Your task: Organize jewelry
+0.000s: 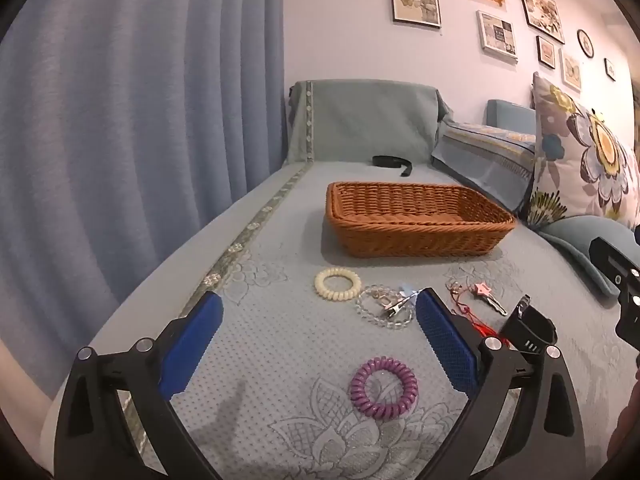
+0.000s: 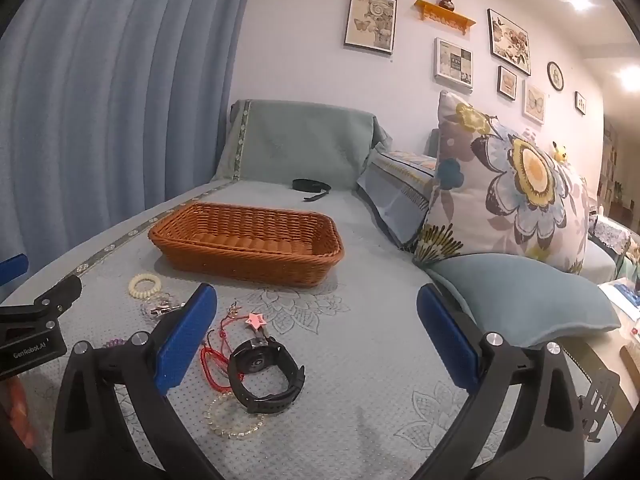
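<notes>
A brown wicker basket (image 1: 416,220) (image 2: 248,240) stands empty on the grey-blue sofa cover. In front of it lie a cream coil hair tie (image 1: 337,284) (image 2: 145,285), a clear bead bracelet with a metal clip (image 1: 384,308), a purple coil hair tie (image 1: 384,387), a key with a pink star tag (image 1: 486,296) (image 2: 256,322), red cord (image 2: 212,354), a black watch (image 2: 266,372) (image 1: 528,330) and a pale bead bracelet (image 2: 234,416). My left gripper (image 1: 320,320) is open above the purple tie. My right gripper (image 2: 316,312) is open, right of the watch.
A black strap (image 1: 392,162) (image 2: 312,187) lies behind the basket. A floral cushion (image 2: 508,184) and a blue cushion (image 2: 520,300) lie to the right. A blue curtain (image 1: 120,120) hangs at the left beyond the sofa edge.
</notes>
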